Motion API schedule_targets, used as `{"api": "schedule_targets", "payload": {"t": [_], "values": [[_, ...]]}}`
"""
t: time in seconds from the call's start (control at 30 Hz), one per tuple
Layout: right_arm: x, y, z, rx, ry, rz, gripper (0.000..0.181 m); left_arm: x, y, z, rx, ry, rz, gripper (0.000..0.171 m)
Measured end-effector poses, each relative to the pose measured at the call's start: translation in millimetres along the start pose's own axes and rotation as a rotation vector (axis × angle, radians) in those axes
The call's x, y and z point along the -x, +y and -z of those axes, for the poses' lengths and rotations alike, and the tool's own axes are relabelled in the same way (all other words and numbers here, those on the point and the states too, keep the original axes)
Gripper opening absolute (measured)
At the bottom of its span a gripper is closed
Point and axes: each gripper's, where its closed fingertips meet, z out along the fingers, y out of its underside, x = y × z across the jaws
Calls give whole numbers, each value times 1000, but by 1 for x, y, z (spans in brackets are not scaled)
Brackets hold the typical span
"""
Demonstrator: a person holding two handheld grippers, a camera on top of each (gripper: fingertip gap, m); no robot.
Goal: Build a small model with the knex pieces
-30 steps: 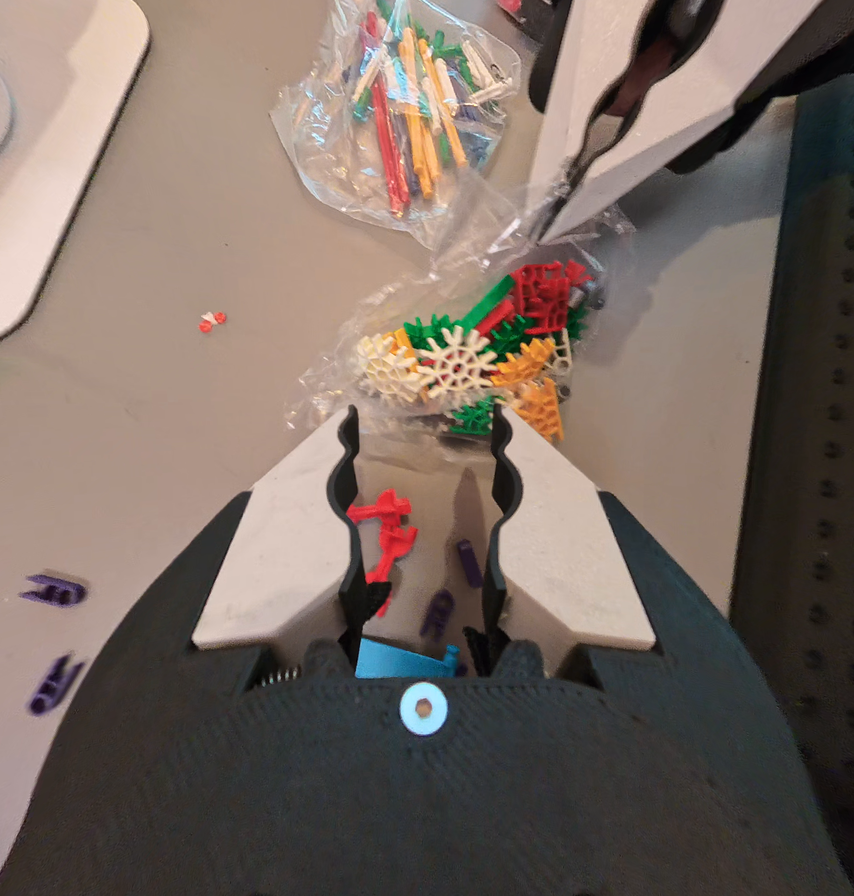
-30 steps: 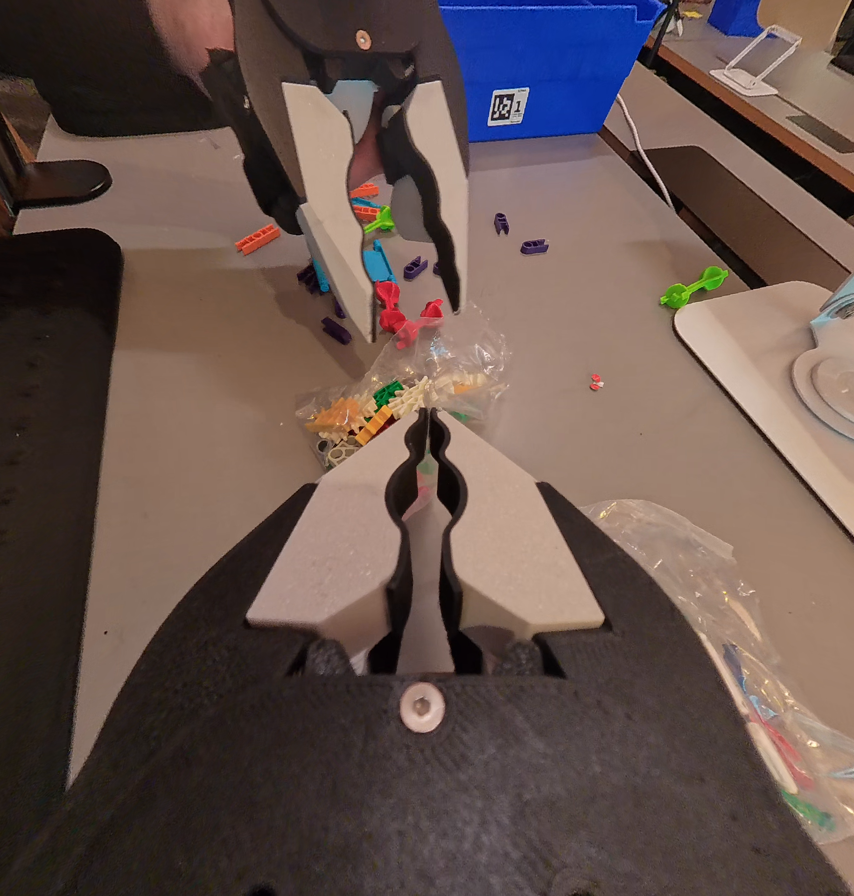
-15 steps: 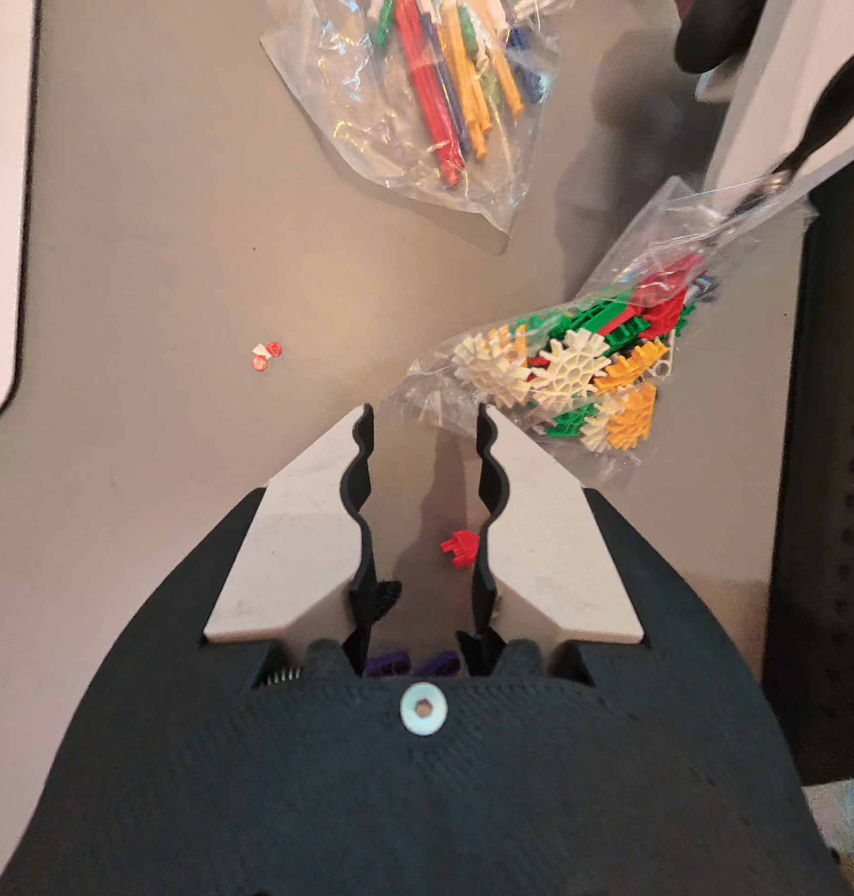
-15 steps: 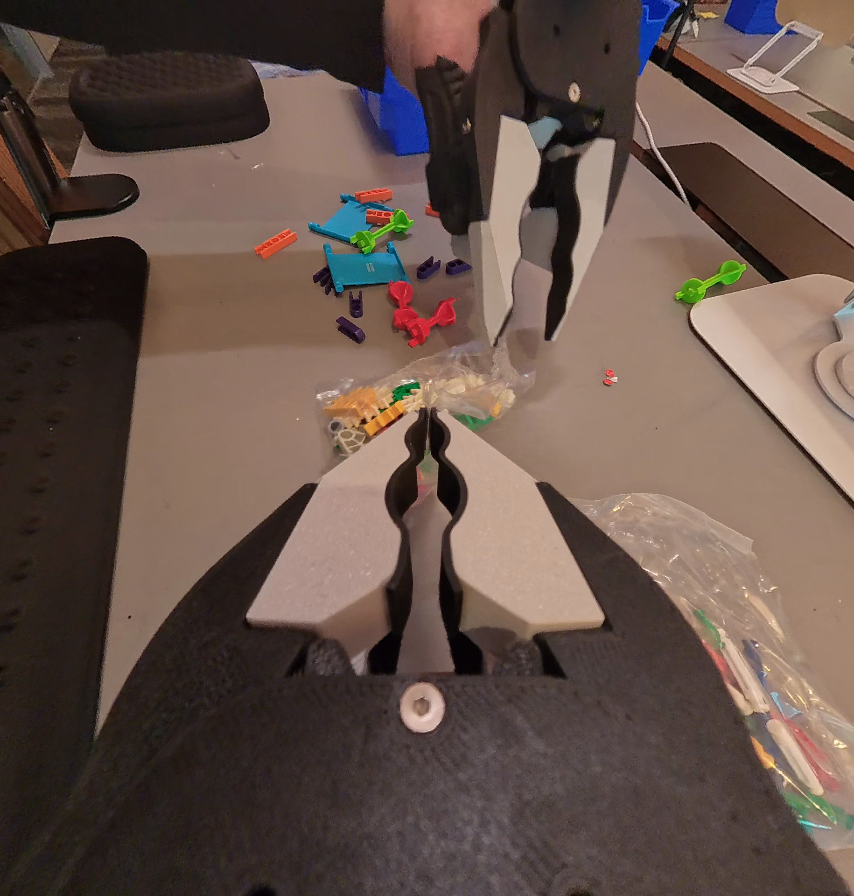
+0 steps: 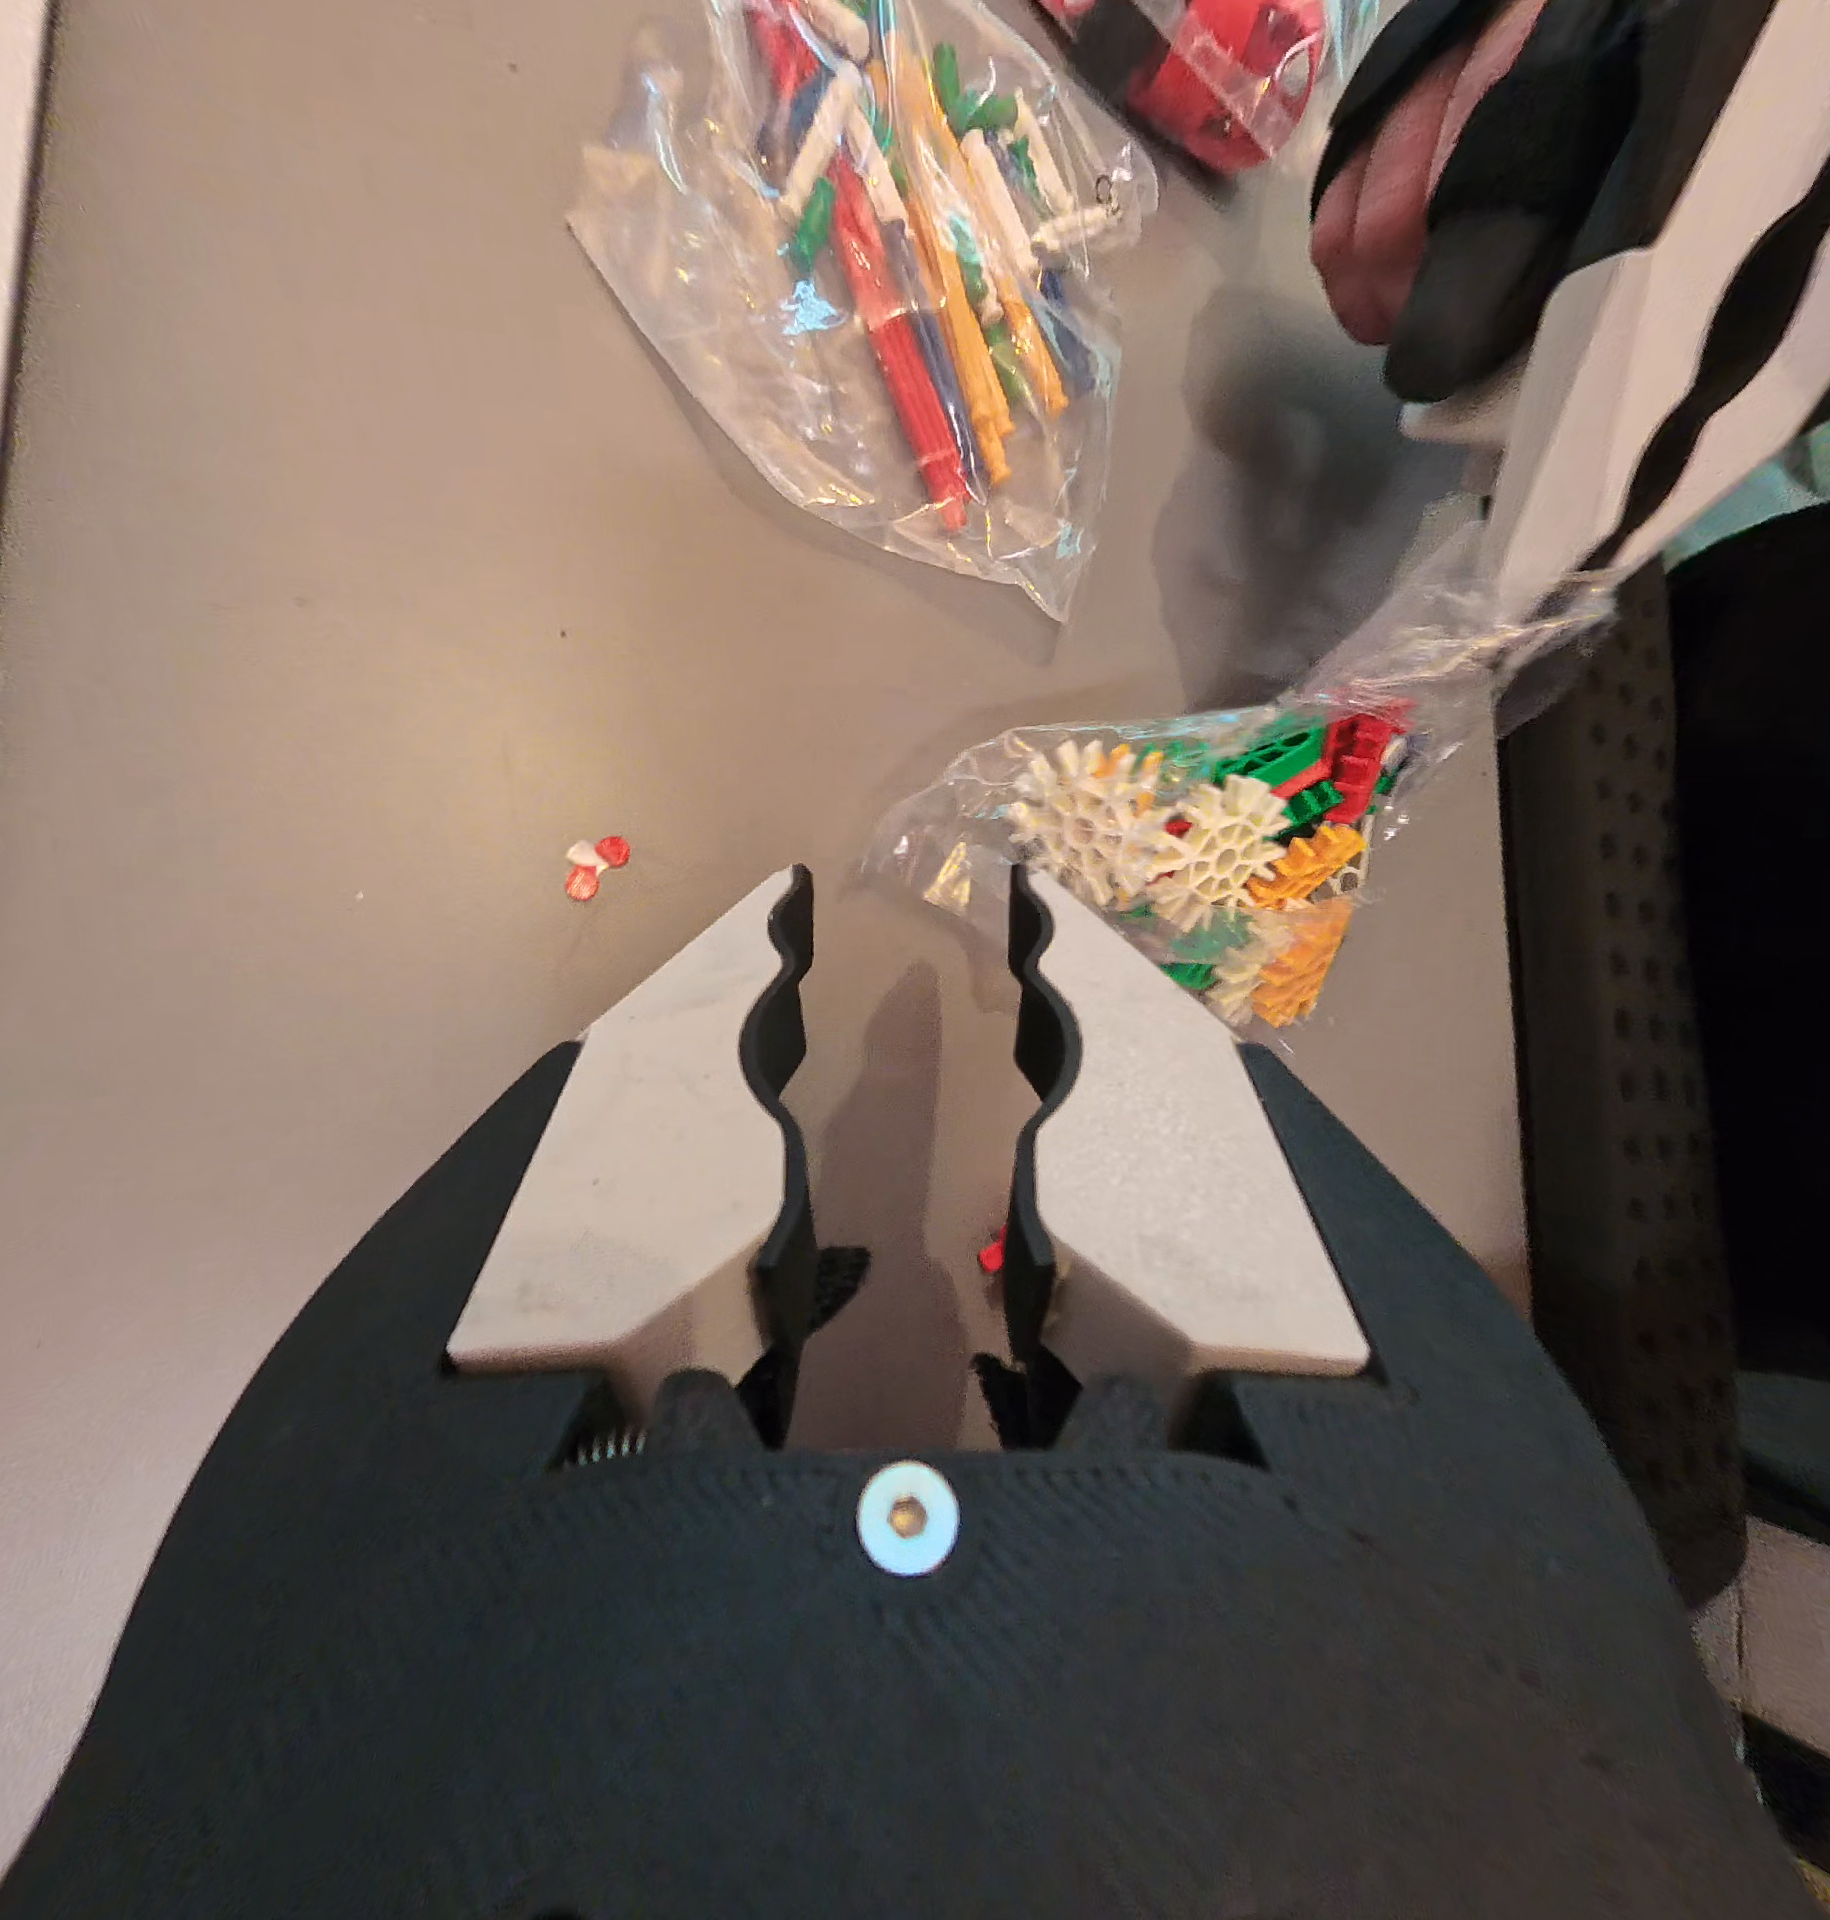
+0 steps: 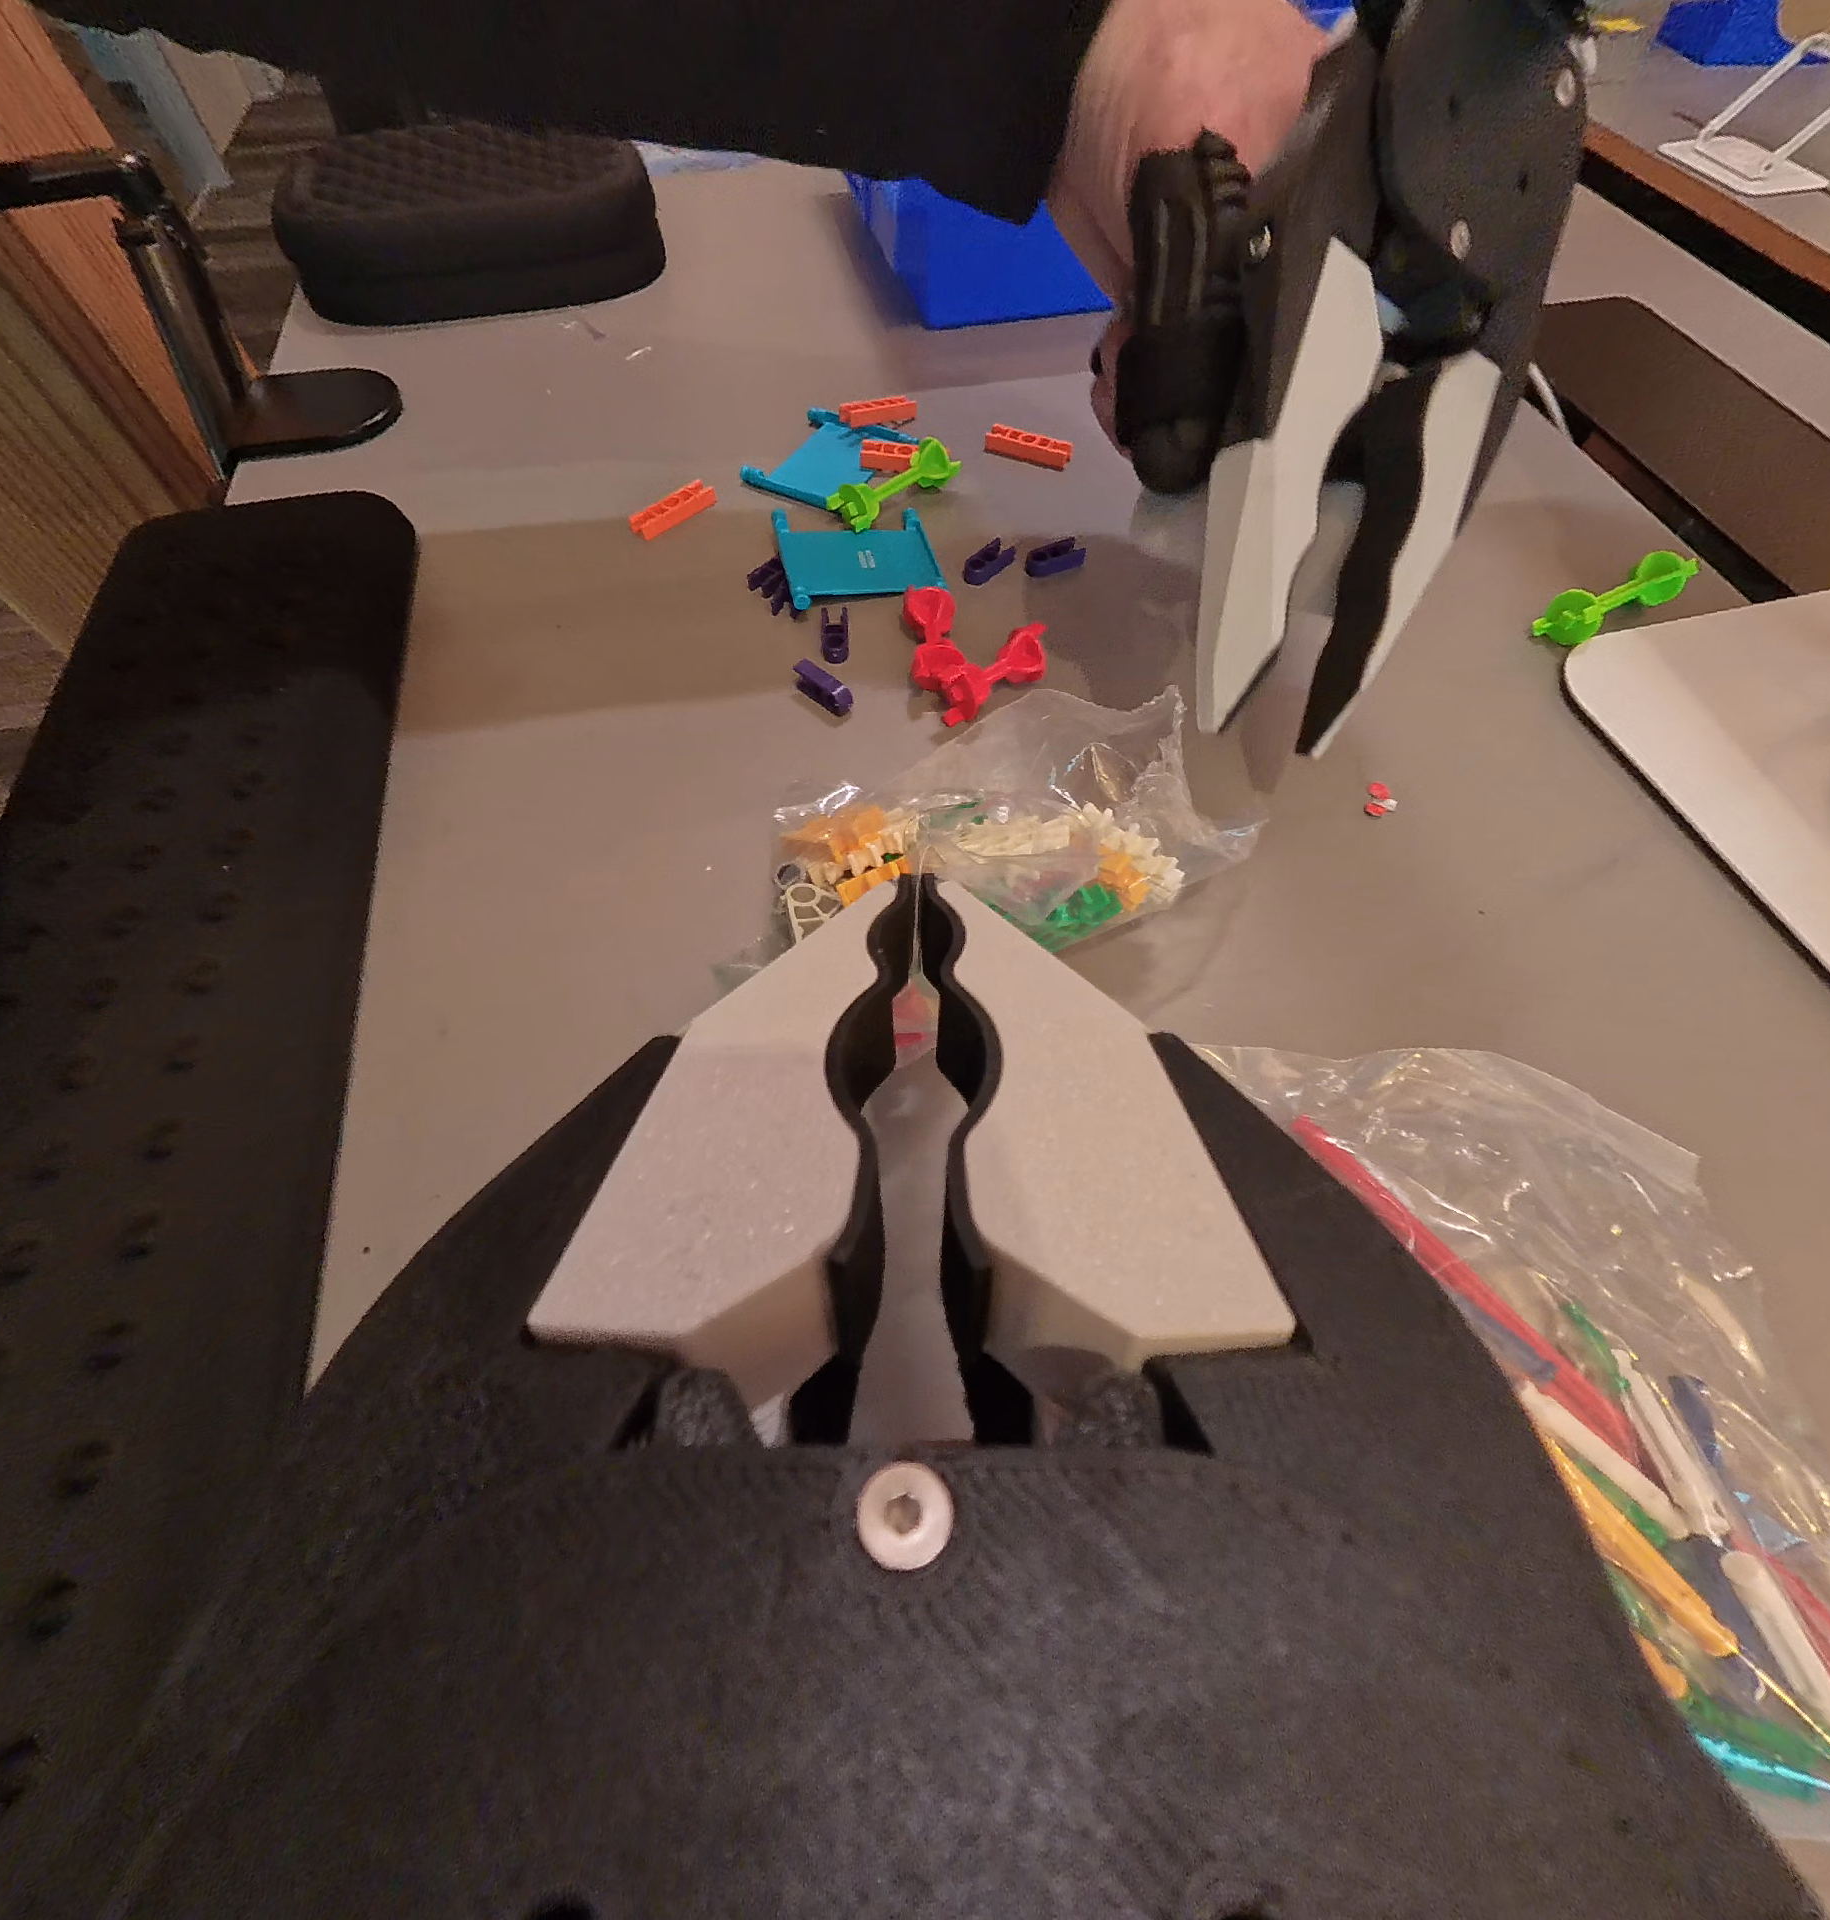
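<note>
Right gripper (image 6: 919, 883), fingertips pressed together, pinches the film edge of a clear plastic bag of white, yellow, green and red snowflake-shaped connectors (image 6: 1004, 847); the bag's long axis runs from that pinch toward the left gripper (image 5: 909, 904) (spread, holding nothing), which hangs just beside its far end. Two clear bags lie on the grey table (image 5: 319, 623); the second, a bag of coloured rods (image 5: 921, 301), lies apart.
</note>
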Motion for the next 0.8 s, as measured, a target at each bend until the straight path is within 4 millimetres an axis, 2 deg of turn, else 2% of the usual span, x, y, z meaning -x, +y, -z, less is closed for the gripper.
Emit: {"api": "schedule_targets", "payload": {"t": [0.2, 0.27, 0.4, 0.5, 0.7, 0.8], "values": [[6, -1, 0, 2, -20, -2, 0, -6, -2, -22, 31, 46, -22, 18], [7, 1, 0, 4, -20, -6, 0, -11, -3, -26, 34, 74, -13, 0], [6, 0, 2, 7, -11, -16, 0, -17, -6, -25, 20, 61, -42, 0], [0, -4, 6, 8, 25, -14, 0, -21, -22, -2, -68, -18, -86, 0], [-21, -21, 13, 34, 178, 100, 0, -44, -54, 68, -246, -258, -202, 0], [-13, -15, 2, 123, 197, 239, 0, -64, -50, 83, -283, -379, -267, 0]]}}
